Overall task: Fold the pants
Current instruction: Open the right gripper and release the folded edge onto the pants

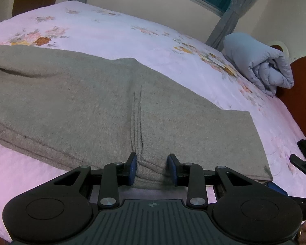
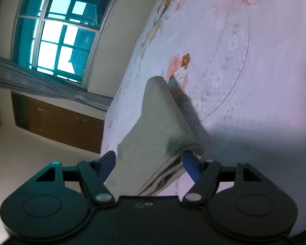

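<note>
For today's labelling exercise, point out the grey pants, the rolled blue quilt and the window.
Grey pants (image 1: 81, 102), left wrist view, on the flat upper surface.
Rolled blue quilt (image 1: 259, 63), left wrist view, on its bundled middle.
Window (image 2: 57, 40), right wrist view, on a bright pane.

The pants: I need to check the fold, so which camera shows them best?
The left wrist view: the grey pants lie spread across the bed. The right wrist view shows only one tilted, blurred end.
</note>
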